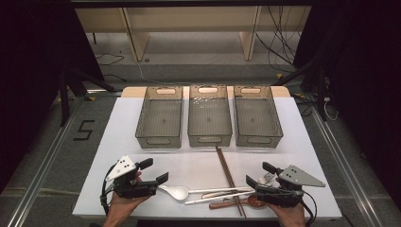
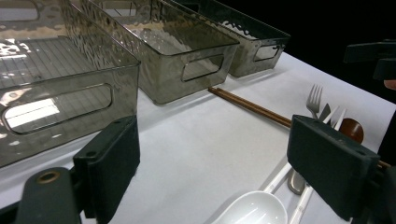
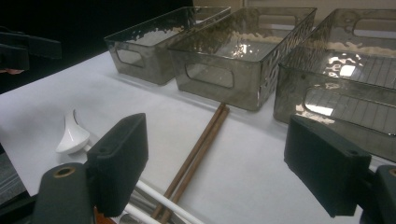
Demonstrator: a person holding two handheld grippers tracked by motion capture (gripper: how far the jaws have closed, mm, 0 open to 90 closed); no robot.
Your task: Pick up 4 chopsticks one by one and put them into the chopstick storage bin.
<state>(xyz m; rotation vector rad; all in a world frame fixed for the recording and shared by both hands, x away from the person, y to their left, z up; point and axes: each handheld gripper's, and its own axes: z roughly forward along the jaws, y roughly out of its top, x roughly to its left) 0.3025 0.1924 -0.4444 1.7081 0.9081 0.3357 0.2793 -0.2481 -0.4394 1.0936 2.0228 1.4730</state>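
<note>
Cutlery lies along the table's front edge: a white spoon (image 1: pixel 177 191) (image 2: pixel 252 210) (image 3: pixel 72 133), a pair of brown chopsticks (image 1: pixel 229 177) (image 2: pixel 252 106) (image 3: pixel 201 144), white chopsticks (image 1: pixel 217 196) (image 3: pixel 159 203), a fork (image 1: pixel 267 178) (image 2: pixel 314 98) and a wooden spoon (image 1: pixel 255 203) (image 2: pixel 351 129). My left gripper (image 1: pixel 155 170) (image 2: pixel 219 163) stands open just left of the white spoon, jaws wide with nothing between them. At the right end of the cutlery my right gripper (image 1: pixel 259 173) (image 3: pixel 224 163) is open too, over the fork and the wooden spoon, gripping nothing.
Three grey see-through bins stand in a row at the back of the white table (image 1: pixel 203 161): left bin (image 1: pixel 160 118) (image 2: pixel 60 88), middle bin (image 1: pixel 209 116) (image 2: pixel 187 56), right bin (image 1: pixel 257 116) (image 2: pixel 252 42). Bare tabletop lies between bins and cutlery.
</note>
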